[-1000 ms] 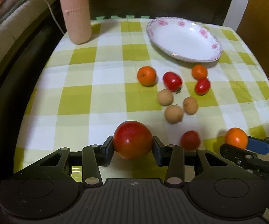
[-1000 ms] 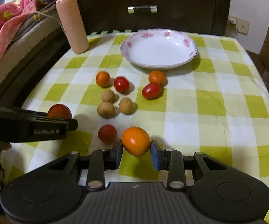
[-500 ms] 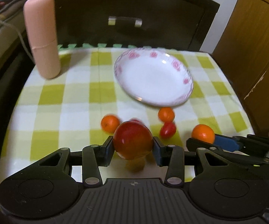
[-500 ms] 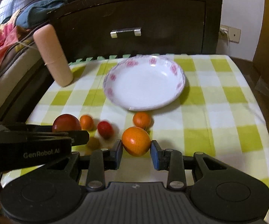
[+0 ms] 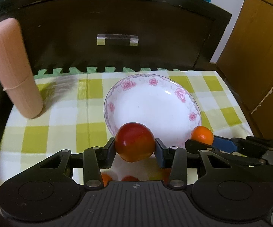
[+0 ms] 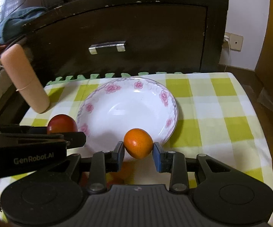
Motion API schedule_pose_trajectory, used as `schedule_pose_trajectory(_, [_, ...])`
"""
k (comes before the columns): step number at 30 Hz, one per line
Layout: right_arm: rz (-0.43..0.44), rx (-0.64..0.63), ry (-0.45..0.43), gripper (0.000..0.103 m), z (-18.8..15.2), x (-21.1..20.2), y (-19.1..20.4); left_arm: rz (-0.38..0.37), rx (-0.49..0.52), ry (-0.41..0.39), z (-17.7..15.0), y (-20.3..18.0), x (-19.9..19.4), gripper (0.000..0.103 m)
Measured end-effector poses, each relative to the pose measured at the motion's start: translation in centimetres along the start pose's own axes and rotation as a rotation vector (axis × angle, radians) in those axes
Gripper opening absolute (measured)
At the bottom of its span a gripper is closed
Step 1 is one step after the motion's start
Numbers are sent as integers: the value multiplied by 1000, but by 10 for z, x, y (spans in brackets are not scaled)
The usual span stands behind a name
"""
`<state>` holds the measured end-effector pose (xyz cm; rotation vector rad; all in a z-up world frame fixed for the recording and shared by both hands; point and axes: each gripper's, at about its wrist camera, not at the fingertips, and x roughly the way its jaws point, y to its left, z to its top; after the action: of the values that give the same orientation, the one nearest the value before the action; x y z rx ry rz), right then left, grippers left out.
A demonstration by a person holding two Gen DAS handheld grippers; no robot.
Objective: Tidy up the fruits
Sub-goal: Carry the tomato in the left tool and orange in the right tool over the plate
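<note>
A green-and-white checked tablecloth covers my table, which backs onto a dark wooden cabinet. The flowered white plate is my landmark. My left gripper has its jaws clamped on a large red fruit at the plate's near-left rim. My right gripper grips a small orange over the plate's near edge. A pink cylinder stands left of the plate.
</note>
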<state>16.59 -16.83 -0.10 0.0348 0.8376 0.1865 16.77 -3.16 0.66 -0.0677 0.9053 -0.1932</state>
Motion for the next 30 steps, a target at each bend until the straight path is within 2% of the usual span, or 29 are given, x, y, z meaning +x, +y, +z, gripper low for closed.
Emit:
schedule_pose_trajectory(14, [-18,-33,11,32,15,40,-8,15,-1,29,15,4,35,50])
schedule_pose_trajectory(30, [-8,-46,3,33,16,48,-9,39,26,24,16,2,42,51])
